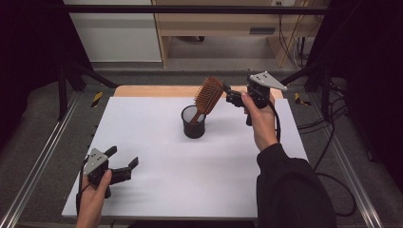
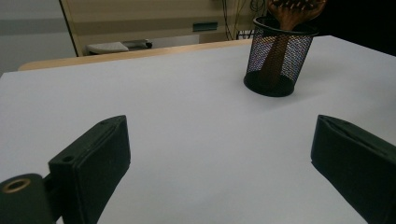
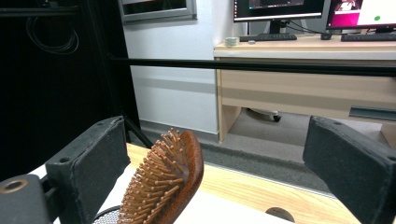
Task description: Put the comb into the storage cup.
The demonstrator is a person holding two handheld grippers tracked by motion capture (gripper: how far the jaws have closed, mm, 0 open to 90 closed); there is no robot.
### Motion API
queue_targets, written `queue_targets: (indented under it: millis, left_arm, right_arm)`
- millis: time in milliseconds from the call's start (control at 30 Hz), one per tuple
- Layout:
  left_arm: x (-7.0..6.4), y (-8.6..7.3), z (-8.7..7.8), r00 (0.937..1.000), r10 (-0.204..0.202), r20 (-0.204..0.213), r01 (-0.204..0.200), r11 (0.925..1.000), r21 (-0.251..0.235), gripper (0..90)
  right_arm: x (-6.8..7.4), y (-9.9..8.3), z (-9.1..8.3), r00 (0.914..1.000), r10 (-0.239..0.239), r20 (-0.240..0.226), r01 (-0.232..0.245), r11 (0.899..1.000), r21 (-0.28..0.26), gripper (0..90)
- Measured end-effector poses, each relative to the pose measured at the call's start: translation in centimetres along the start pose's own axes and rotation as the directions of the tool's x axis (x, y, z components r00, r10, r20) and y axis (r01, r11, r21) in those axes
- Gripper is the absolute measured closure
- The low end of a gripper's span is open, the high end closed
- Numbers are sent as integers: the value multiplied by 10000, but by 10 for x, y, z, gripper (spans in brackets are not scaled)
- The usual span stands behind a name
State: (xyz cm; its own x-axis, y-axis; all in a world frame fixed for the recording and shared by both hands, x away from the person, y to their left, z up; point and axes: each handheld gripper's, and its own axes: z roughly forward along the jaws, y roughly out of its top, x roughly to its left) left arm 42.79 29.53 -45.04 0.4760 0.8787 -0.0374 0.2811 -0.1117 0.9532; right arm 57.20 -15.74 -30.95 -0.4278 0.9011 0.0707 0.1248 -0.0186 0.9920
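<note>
High view: wooden paddle hairbrush (image 1: 208, 96) leans handle-down in black mesh cup (image 1: 193, 124); right gripper (image 1: 231, 95), jaws apart, beside its head; left gripper (image 1: 124, 160) idles apart.

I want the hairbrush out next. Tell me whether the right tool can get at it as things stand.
Probably yes. The right tool is open beside the hairbrush head, which stands tilted out of the mesh cup, and nothing lies between them.

I am facing a wooden desk (image 3: 299, 84) carrying two monitors (image 3: 279, 9). Cables (image 1: 290, 38) are hanging beside it.
</note>
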Motion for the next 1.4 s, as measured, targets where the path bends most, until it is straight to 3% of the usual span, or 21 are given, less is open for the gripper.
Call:
queue_targets:
  millis: [600, 1400]
  left_arm:
    - [4, 0, -2, 9996, -257, -69, 256, 9996, -114, 48]
    - [14, -1, -14, 9978, -573, -343, 558, 9975, -442, 43]
  right_arm:
    - [-14, 6, -30, 9988, -387, 287, 391, 9991, -157, 33]
    - [-34, -13, -90, 9979, -433, 490, 448, 9986, -281, 24]
